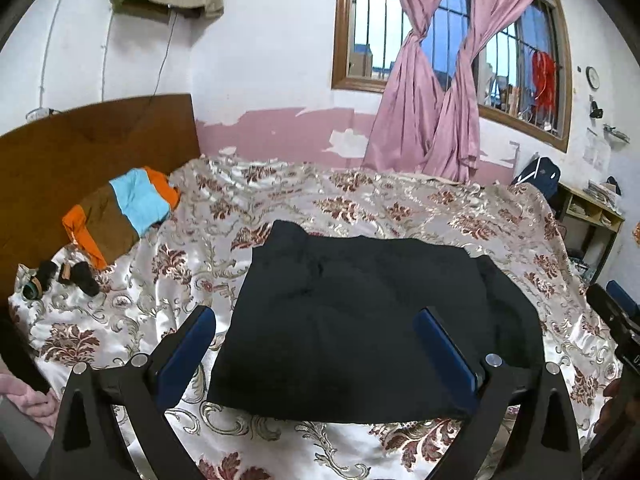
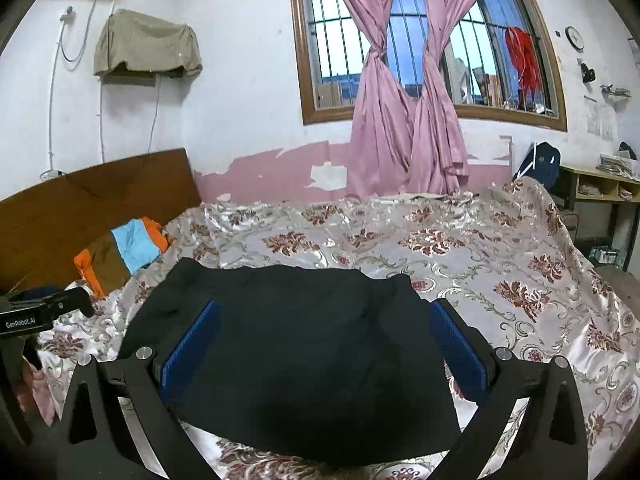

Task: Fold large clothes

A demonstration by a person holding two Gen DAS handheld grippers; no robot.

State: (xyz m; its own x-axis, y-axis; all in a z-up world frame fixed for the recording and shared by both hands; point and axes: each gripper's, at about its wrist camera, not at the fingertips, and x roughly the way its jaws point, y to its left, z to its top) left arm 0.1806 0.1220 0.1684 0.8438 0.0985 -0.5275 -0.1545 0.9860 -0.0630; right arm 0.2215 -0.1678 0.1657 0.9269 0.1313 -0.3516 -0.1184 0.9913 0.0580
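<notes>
Left wrist view: the left gripper [image 1: 316, 330] has its jaws wide and empty above the folded black garment [image 1: 360, 332], which lies flat on the floral bedspread [image 1: 400, 208]. Right wrist view: the right gripper [image 2: 326, 330] likewise stands spread, holding nothing, over that garment [image 2: 296, 360].

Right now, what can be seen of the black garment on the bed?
The black garment is a dark, matte, soft-looking cloth folded into a roughly rectangular, thick bundle with a few shallow creases. It lies flat on the floral satin bedspread, near its front edge. An extra layer pokes out along its right side. The left gripper and right gripper are both open above it; neither one's fingers touch it. Seams and labels cannot be told.
</notes>
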